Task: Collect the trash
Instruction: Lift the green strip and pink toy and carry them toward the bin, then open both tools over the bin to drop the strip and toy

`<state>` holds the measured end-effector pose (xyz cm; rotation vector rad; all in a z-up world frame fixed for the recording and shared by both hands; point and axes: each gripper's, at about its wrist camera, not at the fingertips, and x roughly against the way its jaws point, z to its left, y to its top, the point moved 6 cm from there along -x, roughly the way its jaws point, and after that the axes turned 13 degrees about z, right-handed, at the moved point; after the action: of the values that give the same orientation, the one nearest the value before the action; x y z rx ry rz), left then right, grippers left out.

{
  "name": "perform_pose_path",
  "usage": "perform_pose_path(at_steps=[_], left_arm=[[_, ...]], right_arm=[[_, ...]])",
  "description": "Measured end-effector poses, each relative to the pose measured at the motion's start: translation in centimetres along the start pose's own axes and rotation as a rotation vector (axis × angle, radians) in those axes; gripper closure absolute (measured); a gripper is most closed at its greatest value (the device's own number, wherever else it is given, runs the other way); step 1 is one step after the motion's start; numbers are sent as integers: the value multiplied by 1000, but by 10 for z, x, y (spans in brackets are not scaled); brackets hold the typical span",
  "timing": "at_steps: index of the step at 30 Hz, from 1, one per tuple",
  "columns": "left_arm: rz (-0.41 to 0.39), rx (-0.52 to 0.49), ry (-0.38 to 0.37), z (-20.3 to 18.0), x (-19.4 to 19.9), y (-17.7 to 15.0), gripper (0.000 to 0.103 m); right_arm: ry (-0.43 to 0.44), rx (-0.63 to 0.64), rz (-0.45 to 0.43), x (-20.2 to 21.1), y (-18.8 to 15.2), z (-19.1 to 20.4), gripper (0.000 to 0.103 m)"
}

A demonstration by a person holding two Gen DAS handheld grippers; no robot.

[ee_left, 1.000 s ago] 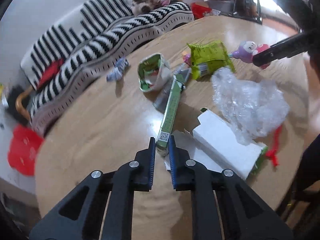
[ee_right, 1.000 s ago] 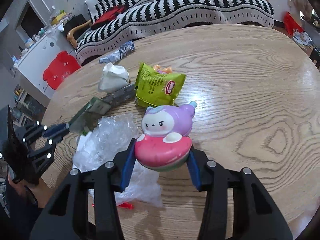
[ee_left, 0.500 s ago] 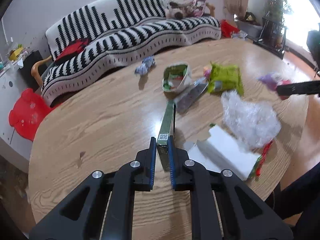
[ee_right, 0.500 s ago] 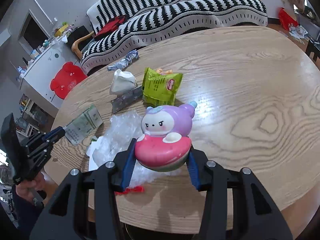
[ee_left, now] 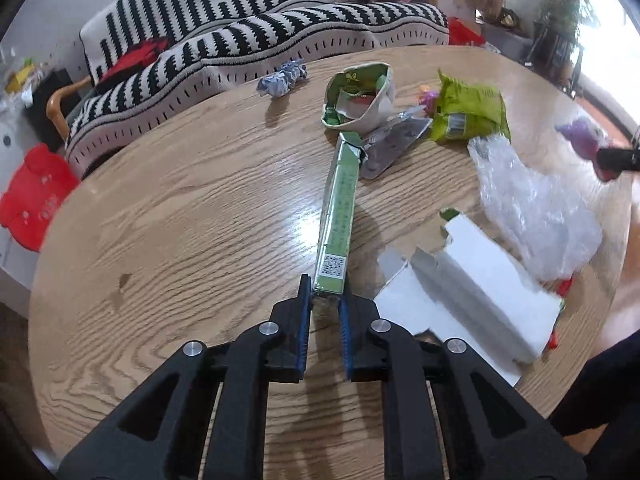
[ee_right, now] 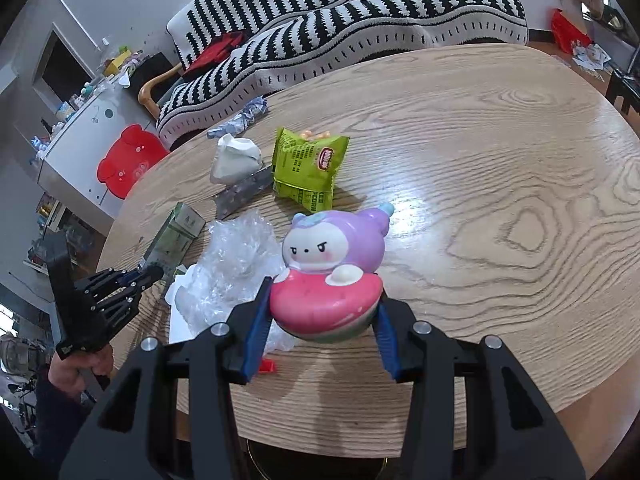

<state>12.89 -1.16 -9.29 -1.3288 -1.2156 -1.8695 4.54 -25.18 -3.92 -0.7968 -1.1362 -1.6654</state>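
Note:
My left gripper point(ee_left: 323, 300) is shut on the near end of a long green carton point(ee_left: 337, 216), which stretches away over the round wooden table point(ee_left: 180, 220). In the right wrist view that same left gripper point(ee_right: 154, 274) shows at the table's left edge with the green carton point(ee_right: 176, 232). My right gripper point(ee_right: 322, 320) is shut on a pink and purple toy figure point(ee_right: 332, 272), held above the table's near edge. Trash lies between them: crumpled clear plastic point(ee_left: 532, 200), a flattened white box point(ee_left: 480, 280), a green snack bag point(ee_left: 468, 116) and a torn paper cup point(ee_left: 360, 96).
A silver blister strip point(ee_left: 394, 142) lies by the cup, a crumpled blue wrapper point(ee_left: 282, 80) at the far edge. A striped sofa point(ee_left: 248, 40) stands behind the table, a red stool point(ee_left: 32, 196) at left. Bare wood point(ee_right: 500, 180) spans the table's right half.
The left gripper rolled and lifted the green carton's near end, drawing it off the pile toward the table's left. The right gripper kept the toy and drew back toward the near edge.

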Motion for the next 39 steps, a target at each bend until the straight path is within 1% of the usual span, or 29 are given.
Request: perform_pose_path(at_steps=[4,10,12,15,19,21,23,24,26,30,34,36,39], left_arm=[[-41,17,24,2,15,2,93],[-133,52,25,2,59,-3,93],[-141,65,16,-1,67,-8,93],[-139,62,9,-12,78,-25,93],[-130,65,-33,-39,94,-64,93],[-126,53,-41,-53,100,-82,93],[-120,46,-69,-70,105,-103,93],[-112,39,-95,-81,107,-115,93],[-109,25,-121,-98,111,-135,93],[-72,2,-206,-125,110,-165,93],[19,-14,-269,-146,90,-191,93],[73,-12,-277,-151,73,-201,93],[132,9,-283,-156,54,-209,93]], right_arm=[[2,10,-5,2,1,3,57],[10,28,-20,14,-7,8,57],[13,33,-22,19,-13,10,57],[22,49,-28,29,-27,14,57],[33,85,-37,42,-53,25,57],[42,104,-30,45,-72,31,57],[52,121,-17,45,-94,38,57],[55,129,-8,43,-102,42,57],[64,151,8,41,-122,50,57],[73,181,58,31,-165,62,57],[89,178,156,7,-204,61,57],[84,163,197,-3,-215,58,57],[61,148,245,-18,-224,54,57]])
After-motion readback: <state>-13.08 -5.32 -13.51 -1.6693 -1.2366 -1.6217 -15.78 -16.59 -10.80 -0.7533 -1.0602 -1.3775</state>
